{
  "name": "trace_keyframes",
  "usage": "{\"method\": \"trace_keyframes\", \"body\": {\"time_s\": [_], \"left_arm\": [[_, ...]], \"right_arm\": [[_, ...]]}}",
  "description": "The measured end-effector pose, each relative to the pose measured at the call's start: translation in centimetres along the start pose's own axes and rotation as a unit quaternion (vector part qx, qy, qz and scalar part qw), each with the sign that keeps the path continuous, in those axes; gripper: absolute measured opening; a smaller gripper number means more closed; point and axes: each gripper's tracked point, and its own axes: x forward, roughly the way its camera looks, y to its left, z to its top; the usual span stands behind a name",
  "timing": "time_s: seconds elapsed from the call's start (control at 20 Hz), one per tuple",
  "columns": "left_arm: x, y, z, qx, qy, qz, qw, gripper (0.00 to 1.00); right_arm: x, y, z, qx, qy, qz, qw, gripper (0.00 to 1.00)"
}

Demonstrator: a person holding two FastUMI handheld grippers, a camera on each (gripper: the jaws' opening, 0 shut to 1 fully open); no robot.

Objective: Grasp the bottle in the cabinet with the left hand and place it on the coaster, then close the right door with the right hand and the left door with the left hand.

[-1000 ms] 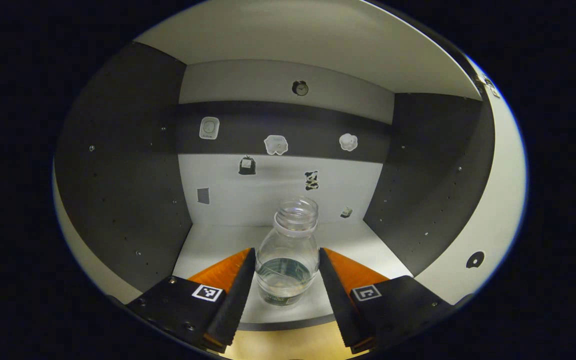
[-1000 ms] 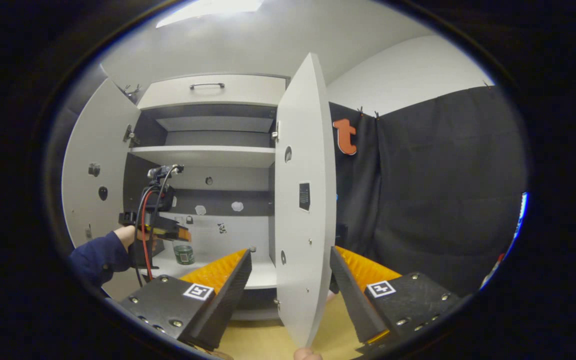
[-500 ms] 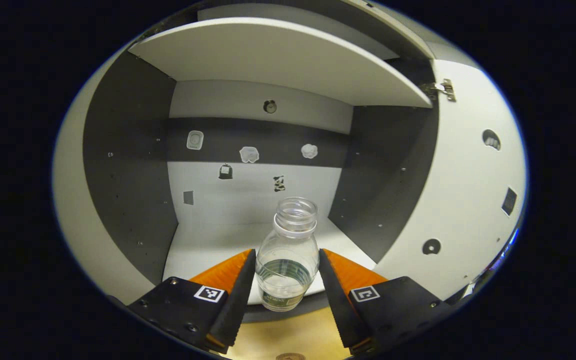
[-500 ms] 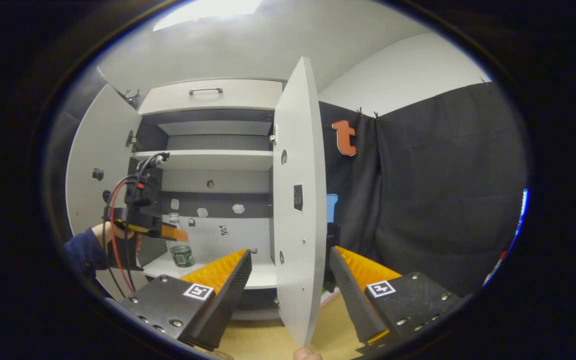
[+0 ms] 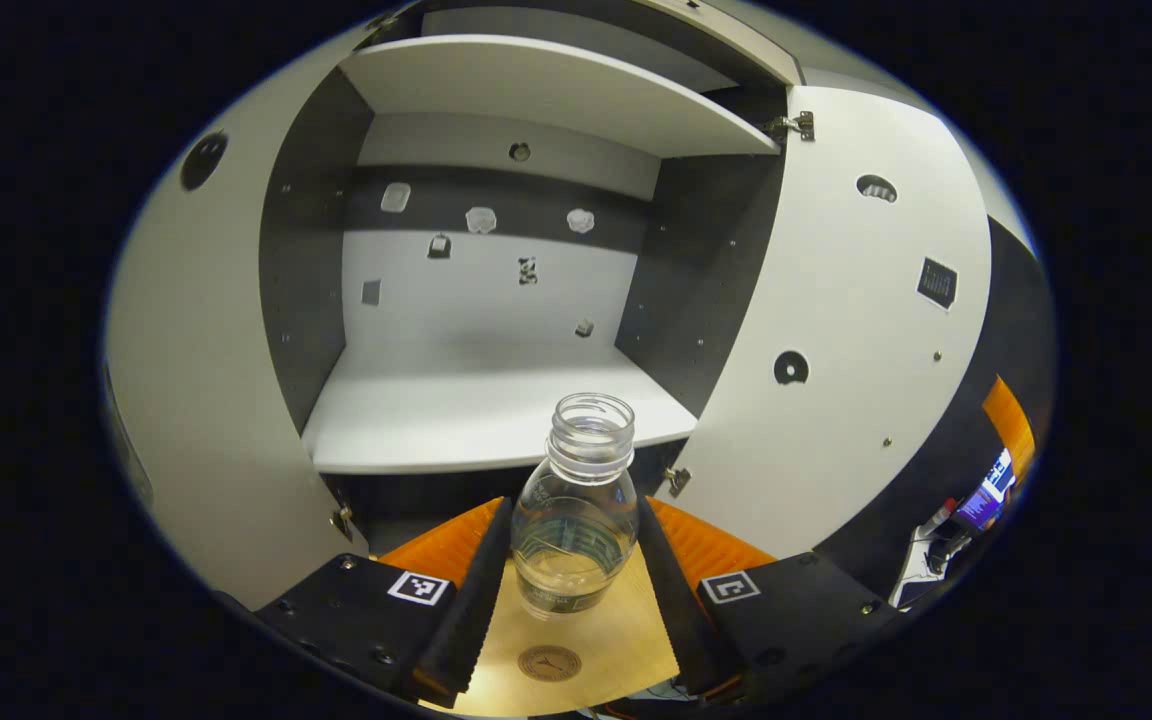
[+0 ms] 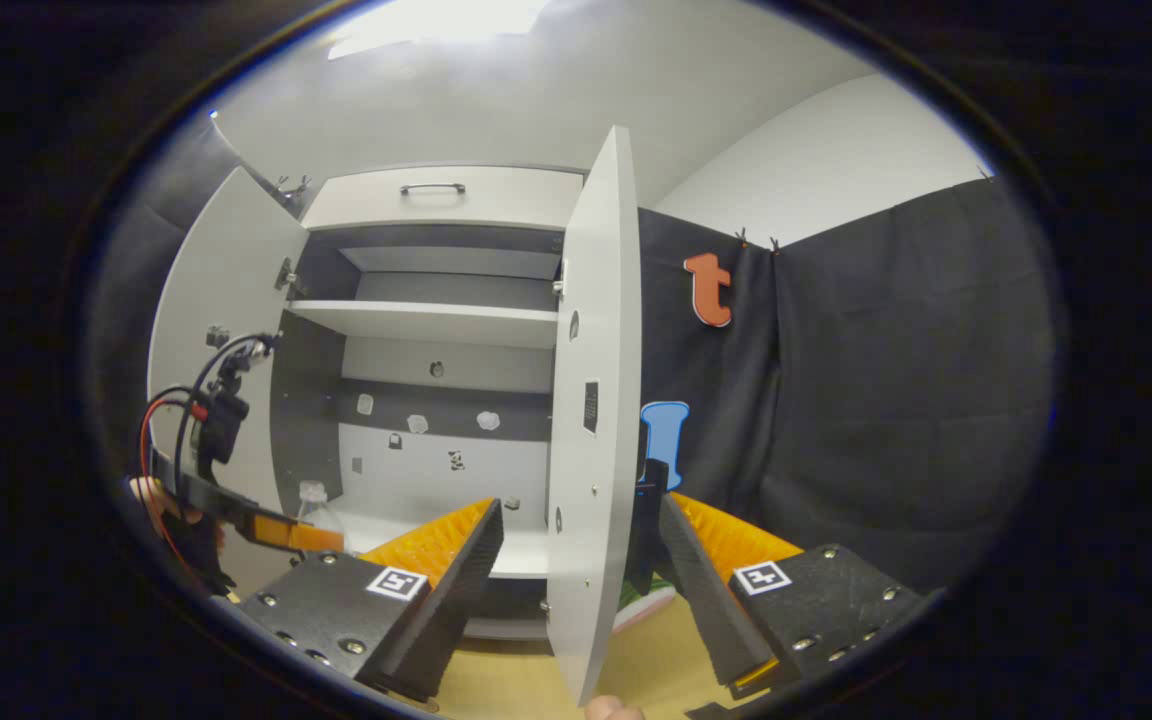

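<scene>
In the left gripper view a clear, capless bottle (image 5: 573, 520) hangs above the wooden tabletop, and my left gripper (image 5: 568, 560) is shut on its body. A round brown coaster (image 5: 549, 663) lies on the wood just below and in front of it. Behind stands the open cabinet (image 5: 496, 400), its left door (image 5: 186, 400) and right door (image 5: 836, 340) swung out. In the right gripper view my right gripper (image 6: 581, 545) is open, its fingers either side of the right door's edge (image 6: 586, 450) without touching. At far left there, the left gripper (image 6: 266, 530) holds the bottle (image 6: 314, 505) outside the cabinet.
The cabinet has an upper shelf (image 6: 426, 322) and a top drawer with a handle (image 6: 433, 188). Small stickers dot its back wall (image 5: 481, 220). Cables trail from the left gripper (image 6: 186, 400). Small items lie on the table at the far right (image 5: 946, 520).
My left gripper has drawn the bottle back out of the cabinet and lowered it over the table, bringing the coaster into sight. The right gripper has barely shifted by the door edge.
</scene>
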Motion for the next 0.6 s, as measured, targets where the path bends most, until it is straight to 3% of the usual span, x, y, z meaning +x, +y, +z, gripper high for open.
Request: {"method": "trace_keyframes", "body": {"time_s": [0.35, 0.6], "left_arm": [[0.4, 3.4, -12.4, -0.063, 0.086, 0.063, 0.992, 0.78], [2.2, 5.1, -19.0, -0.116, 0.114, 0.093, 0.982, 0.78]], "right_arm": [[-0.8, 0.0, -0.8, -0.002, 0.004, 0.030, 1.000, 0.94], [-1.4, -1.1, -1.5, 0.002, 0.011, 0.032, 0.999, 0.96]]}}
